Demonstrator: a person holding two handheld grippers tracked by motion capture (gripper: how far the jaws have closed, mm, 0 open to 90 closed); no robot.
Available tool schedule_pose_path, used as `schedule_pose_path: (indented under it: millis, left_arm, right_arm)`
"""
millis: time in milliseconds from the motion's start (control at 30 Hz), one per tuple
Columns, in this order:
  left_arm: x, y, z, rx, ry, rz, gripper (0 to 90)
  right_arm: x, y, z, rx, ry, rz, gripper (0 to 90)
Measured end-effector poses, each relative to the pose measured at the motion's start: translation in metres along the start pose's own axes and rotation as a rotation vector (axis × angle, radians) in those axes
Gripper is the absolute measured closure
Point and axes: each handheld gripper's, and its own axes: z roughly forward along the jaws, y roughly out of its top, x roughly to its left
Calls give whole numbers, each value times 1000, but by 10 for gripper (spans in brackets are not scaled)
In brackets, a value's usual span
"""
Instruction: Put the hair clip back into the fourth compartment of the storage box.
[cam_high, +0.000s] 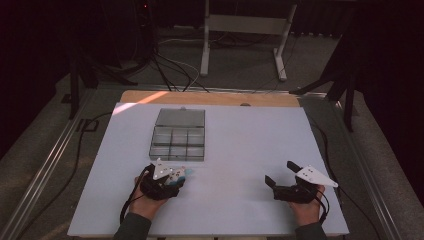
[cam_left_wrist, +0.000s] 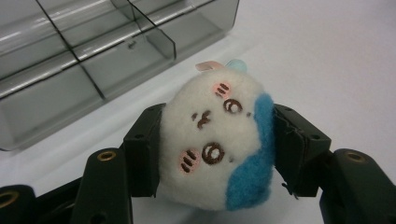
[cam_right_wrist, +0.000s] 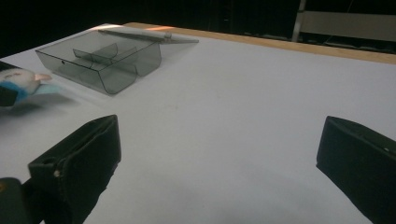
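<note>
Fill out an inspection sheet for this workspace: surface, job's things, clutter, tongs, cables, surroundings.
Surface: white table, wooden strip along its far edge.
Job's things: smoky clear compartment box, lid open and lying flat behind it, compartments look empty; white and blue plush toy.
Clutter: nothing seen.
Tongs: left tongs shut on the plush toy, near the box; right tongs open, holding nothing, above bare table.
Cables: cable trails from the left tongs; more on the floor beyond the table.
Surroundings: dark room, white frame legs behind.
</note>
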Motion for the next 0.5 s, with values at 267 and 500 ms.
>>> schedule_pose_path:
  millis: [267,500]
  left_arm:
    - [0,8,-8,-34,11,1,422]
    - [3,14,-15,-53,25,2,422]
  right_arm:
    - [0,0,0,-1,0,2,0]
    - [0,0,0,-1,0,2,0]
